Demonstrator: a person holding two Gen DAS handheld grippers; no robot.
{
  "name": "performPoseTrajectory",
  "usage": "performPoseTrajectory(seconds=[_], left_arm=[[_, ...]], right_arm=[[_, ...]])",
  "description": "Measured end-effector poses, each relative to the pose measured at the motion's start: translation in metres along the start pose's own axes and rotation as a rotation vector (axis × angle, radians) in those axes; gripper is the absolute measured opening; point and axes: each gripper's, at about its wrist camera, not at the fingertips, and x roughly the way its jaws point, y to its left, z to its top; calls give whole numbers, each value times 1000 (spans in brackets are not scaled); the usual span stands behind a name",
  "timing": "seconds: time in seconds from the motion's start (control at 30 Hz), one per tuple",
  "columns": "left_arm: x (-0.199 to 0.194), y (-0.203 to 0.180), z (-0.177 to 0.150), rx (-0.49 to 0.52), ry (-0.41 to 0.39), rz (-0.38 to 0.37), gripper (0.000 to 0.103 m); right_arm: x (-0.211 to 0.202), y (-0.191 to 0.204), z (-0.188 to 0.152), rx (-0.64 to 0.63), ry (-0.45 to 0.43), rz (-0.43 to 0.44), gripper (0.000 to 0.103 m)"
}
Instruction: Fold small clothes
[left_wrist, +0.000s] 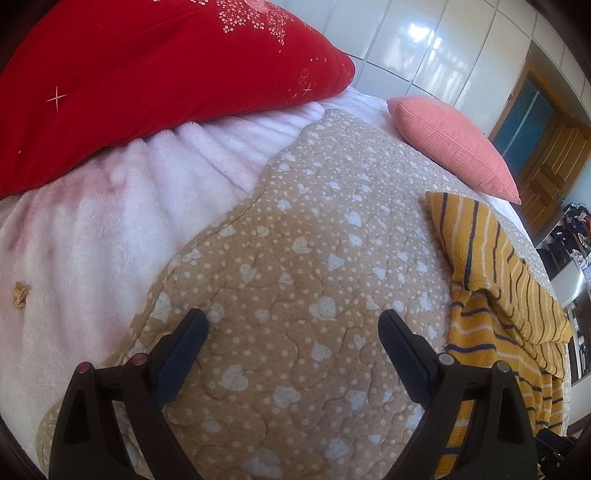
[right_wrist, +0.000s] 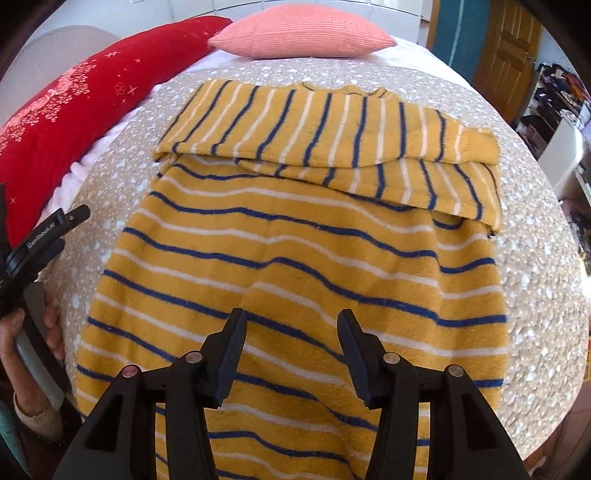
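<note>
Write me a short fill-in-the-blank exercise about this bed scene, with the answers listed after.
1. The striped sweater is mostly ____ with blue and white stripes.
2. The small pillow beyond the sweater's collar is ____ in colour.
3. The right gripper hovers over the sweater with its jaws ____.
4. The left gripper points at the ____, not at the sweater.

Answers: yellow; pink; open; quilt
</note>
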Motion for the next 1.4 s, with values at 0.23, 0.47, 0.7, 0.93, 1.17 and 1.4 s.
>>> performPoseTrajectory(seconds=[0.23, 0.47, 0.7, 0.93, 1.17, 1.4], left_arm=[[2, -3, 0, 9, 4, 11, 94], [2, -4, 0, 17, 4, 18, 95], [5, -6, 0, 28, 5, 9, 99], [7, -7, -3, 37, -14, -1, 103], [5, 0, -7, 4, -47, -43, 102], [5, 0, -7, 6, -43, -47, 102]], right_arm=[[-6, -4, -8, 1, -22, -8, 58], [-1, -23, -17, 66, -18, 26, 58], [-31, -42, -31, 30, -124, -17, 58], [-65, -114, -53, 66, -207, -170, 61], [-57, -227, -52, 242, -240, -301, 67], [-66, -247, -71, 303, -274, -189, 69]])
